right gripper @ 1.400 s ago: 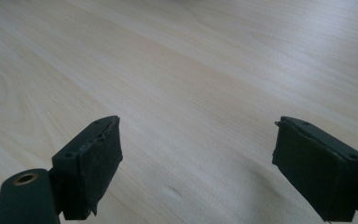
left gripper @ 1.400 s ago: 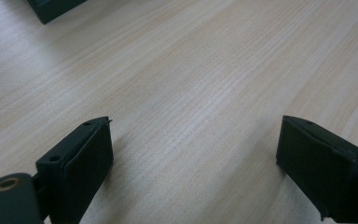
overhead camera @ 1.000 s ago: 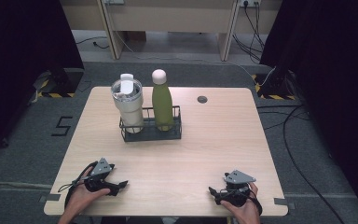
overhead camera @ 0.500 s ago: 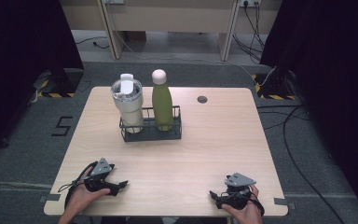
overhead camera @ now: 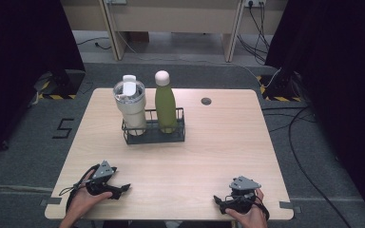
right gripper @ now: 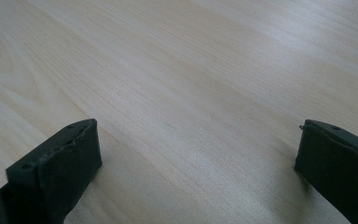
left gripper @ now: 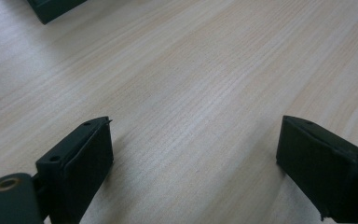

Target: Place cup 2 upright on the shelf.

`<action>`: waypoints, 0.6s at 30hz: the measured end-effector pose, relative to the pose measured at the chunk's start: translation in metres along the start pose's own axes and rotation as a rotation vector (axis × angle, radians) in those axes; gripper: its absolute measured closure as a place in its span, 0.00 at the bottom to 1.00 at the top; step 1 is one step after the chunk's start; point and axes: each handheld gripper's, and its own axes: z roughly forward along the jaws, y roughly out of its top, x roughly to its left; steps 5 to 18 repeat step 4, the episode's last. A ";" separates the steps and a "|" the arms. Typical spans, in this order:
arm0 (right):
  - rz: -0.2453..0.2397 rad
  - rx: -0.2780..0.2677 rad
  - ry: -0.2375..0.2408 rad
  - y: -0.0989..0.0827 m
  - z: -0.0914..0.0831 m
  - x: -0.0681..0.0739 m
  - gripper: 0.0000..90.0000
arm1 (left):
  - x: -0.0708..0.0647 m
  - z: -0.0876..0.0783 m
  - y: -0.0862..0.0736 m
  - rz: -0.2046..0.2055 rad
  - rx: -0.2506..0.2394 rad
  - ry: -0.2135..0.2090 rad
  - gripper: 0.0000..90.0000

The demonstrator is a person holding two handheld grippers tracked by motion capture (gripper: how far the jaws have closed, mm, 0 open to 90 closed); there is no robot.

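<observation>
Both grippers resting low on the near edge of the table (overhead camera: 209, 156): left gripper (overhead camera: 123, 188) spread wide, nothing between; right gripper (overhead camera: 217, 202) just opened wide, likewise bare. Well apart (across the wood): wire rack (overhead camera: 153, 134) holding tumbler (overhead camera: 130, 104) beside green bottle (overhead camera: 165, 102), upright.

The table (overhead camera: 247, 142) is made of pale wood, marked with thin brown lines. A dark wire basket (overhead camera: 153, 135) is seen on it. A green bottle (overhead camera: 165, 107) is topped with a white cap. The big cup (overhead camera: 131, 107) is coloured cream, with a clear lid. Both tools, left (overhead camera: 121, 189) and right (overhead camera: 218, 201), are coloured black, with grey plates on top.
</observation>
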 end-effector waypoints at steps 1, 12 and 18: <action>-0.001 -0.001 0.000 0.000 0.000 0.000 0.00 | 0.000 0.000 0.000 0.000 0.000 0.000 0.11; 0.001 0.000 -0.001 0.000 0.000 0.000 0.00 | 0.000 0.000 0.000 0.000 0.001 0.000 0.11; 0.001 0.000 -0.001 0.000 0.000 0.000 0.00 | 0.000 0.000 0.000 0.000 0.001 0.000 0.11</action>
